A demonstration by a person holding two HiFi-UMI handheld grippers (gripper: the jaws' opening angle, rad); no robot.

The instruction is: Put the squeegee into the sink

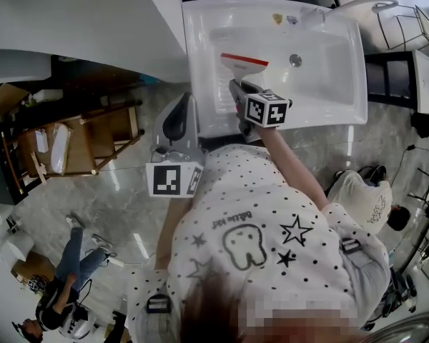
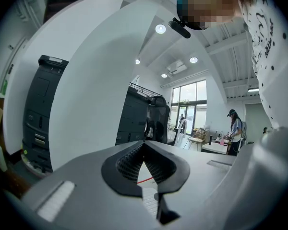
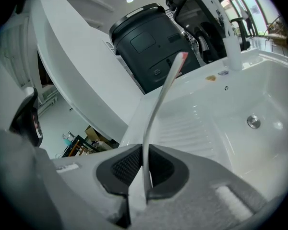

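Note:
The squeegee (image 1: 242,68) is white with a red blade edge. It hangs over the ribbed left part of the white sink (image 1: 343,106), left of the drain (image 1: 295,60). My right gripper (image 1: 236,93) is shut on its handle from the near side. In the right gripper view the squeegee (image 3: 158,104) rises from between the jaws of the right gripper (image 3: 145,150), above the basin and its drain (image 3: 253,121). My left gripper (image 1: 177,120) stays beside the sink's front left corner. In its own view the left gripper (image 2: 144,145) is shut, with nothing in it.
A faucet (image 3: 233,44) stands at the sink's back rim. A curved white counter (image 1: 79,20) runs left of the sink, with a wooden shelf unit (image 1: 93,138) below it. A wire rack (image 1: 407,20) is at the far right. A black machine (image 3: 149,47) sits behind the counter.

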